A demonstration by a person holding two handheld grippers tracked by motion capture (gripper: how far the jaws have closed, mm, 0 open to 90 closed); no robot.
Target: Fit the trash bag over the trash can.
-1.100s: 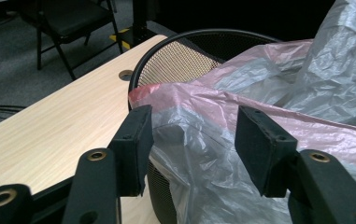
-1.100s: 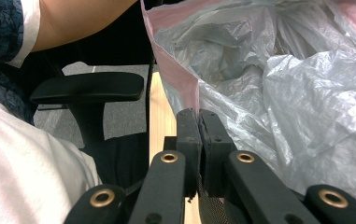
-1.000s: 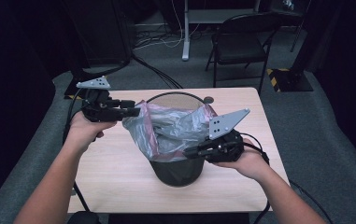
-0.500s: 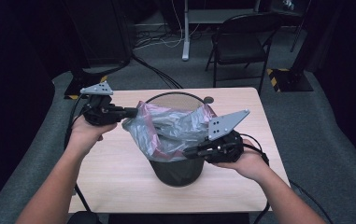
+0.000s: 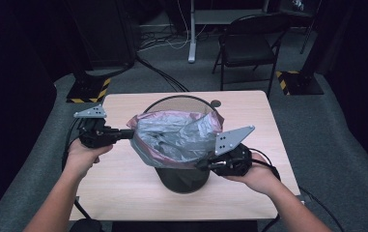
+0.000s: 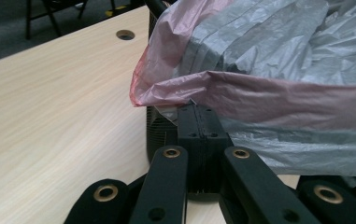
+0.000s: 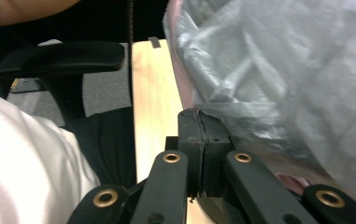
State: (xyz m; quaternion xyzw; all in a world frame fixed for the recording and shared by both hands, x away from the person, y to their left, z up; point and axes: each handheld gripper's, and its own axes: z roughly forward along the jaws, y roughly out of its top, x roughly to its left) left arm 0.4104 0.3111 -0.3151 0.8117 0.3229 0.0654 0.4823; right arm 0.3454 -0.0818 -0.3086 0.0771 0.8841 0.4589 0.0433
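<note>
Left tool point(image 5: 123, 134) lower, wooden table point(image 5: 123, 188)

Table point(image 5: 123, 188) lit evenly from above — dark surroundings, soft shadows, close views slightly blurred.

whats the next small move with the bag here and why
Probably pull the two claws a little farther apart and down, to stretch the bag's pink hem over the bin rim. The left claw and right claw are each shut on the bag edge at opposite sides, and the bag mouth sits bunched above the black bin, not yet folded over its rim.
</note>
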